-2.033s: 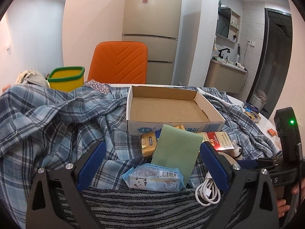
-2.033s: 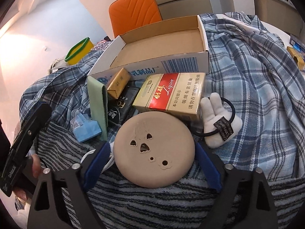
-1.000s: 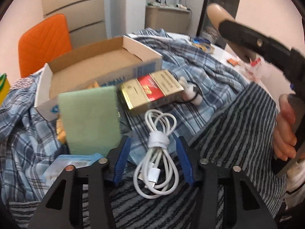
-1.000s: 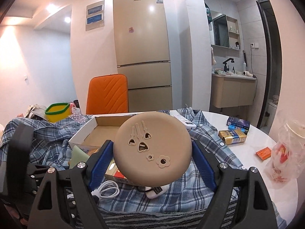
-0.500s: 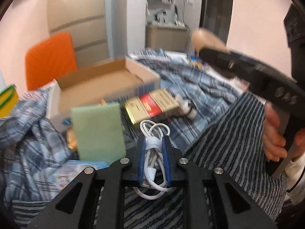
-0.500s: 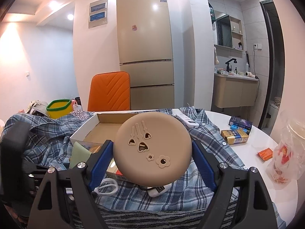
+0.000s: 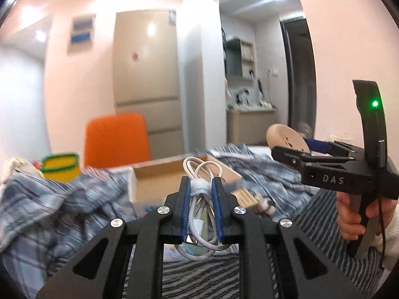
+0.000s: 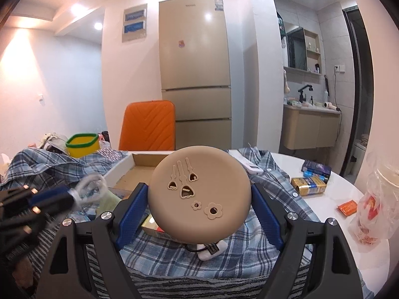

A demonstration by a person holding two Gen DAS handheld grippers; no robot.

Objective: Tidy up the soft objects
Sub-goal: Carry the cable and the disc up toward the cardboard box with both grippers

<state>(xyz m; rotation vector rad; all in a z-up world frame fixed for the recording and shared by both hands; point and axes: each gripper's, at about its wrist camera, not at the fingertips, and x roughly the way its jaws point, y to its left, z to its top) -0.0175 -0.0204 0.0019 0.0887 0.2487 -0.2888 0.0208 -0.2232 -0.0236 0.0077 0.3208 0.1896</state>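
Left tool [image 7: 201, 186] now clamping white cable [image 7: 199, 189], lifted off striped cloth [image 7: 199, 279]

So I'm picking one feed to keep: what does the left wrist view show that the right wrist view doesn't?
Left wrist only: the left gripper shut on the white cable, close up, and the hand carrying the right gripper.

Right wrist only: the tan disc face-on, boxes and bag on the white table.

Both: cardboard box, orange chair, plaid cloth.

- The white cable [image 7: 201, 196] looks smooth and rubbery.
- The tan round pad [image 8: 198, 196] looks matt.
- The cardboard box [image 8: 139, 168] is plain brown paper.
- The plaid shirt [image 8: 270, 174] is soft cloth.
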